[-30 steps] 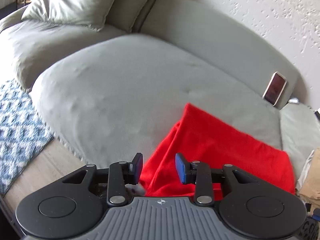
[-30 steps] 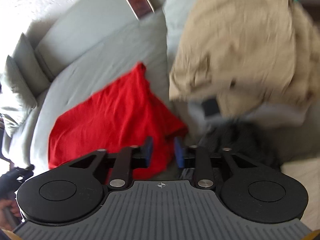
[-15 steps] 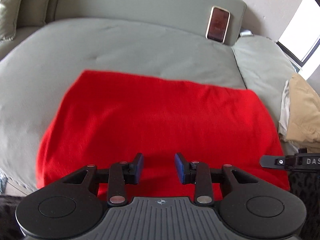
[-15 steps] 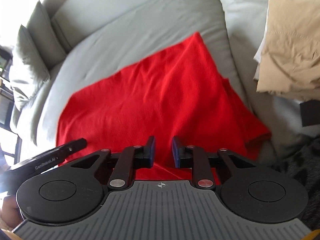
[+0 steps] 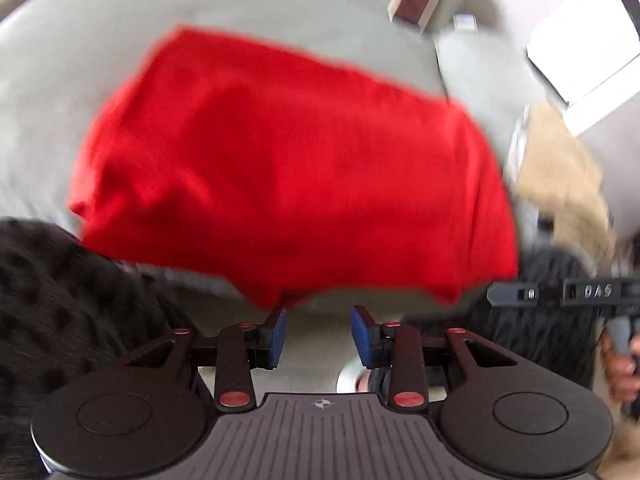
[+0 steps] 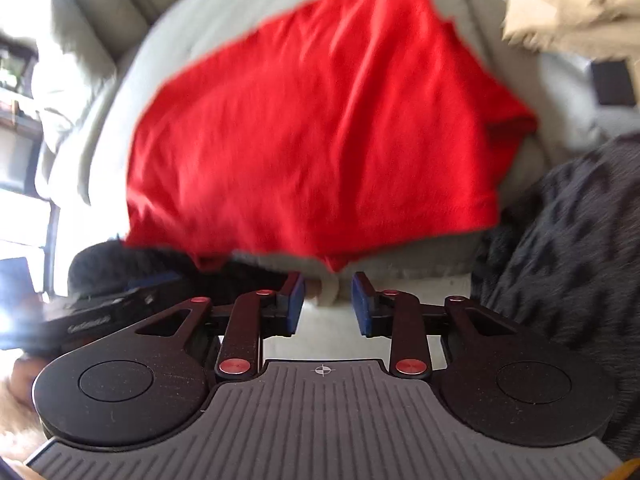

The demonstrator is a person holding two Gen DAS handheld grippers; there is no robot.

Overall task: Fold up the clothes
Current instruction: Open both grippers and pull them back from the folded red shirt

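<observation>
A red garment (image 5: pixel 288 168) lies spread flat on the grey sofa seat (image 5: pixel 52 80), its near hem hanging over the seat's front edge. My left gripper (image 5: pixel 318 316) sits just below that hem, pointing steeply down; its jaws are opening, with nothing between the blue pads. In the right wrist view the same red garment (image 6: pixel 320 120) fills the middle. My right gripper (image 6: pixel 328 286) is just short of a drooping fold of the hem, its jaws opening and empty. Each gripper shows in the other's view: the right gripper (image 5: pixel 560 292) and the left gripper (image 6: pixel 100 316).
A pile of beige clothes (image 6: pixel 572 4) lies on the seat to the garment's right. A phone (image 5: pixel 416 0) leans on the sofa back. Dark patterned fabric (image 6: pixel 568 240) flanks the near edge on both sides. Grey cushions (image 6: pixel 92 32) stand at the far left.
Both grippers have dropped and drawn back from over the red garment to its near hem. The left view swung from the bare seat to the garment. The right jaws stand wider than half a second ago.
</observation>
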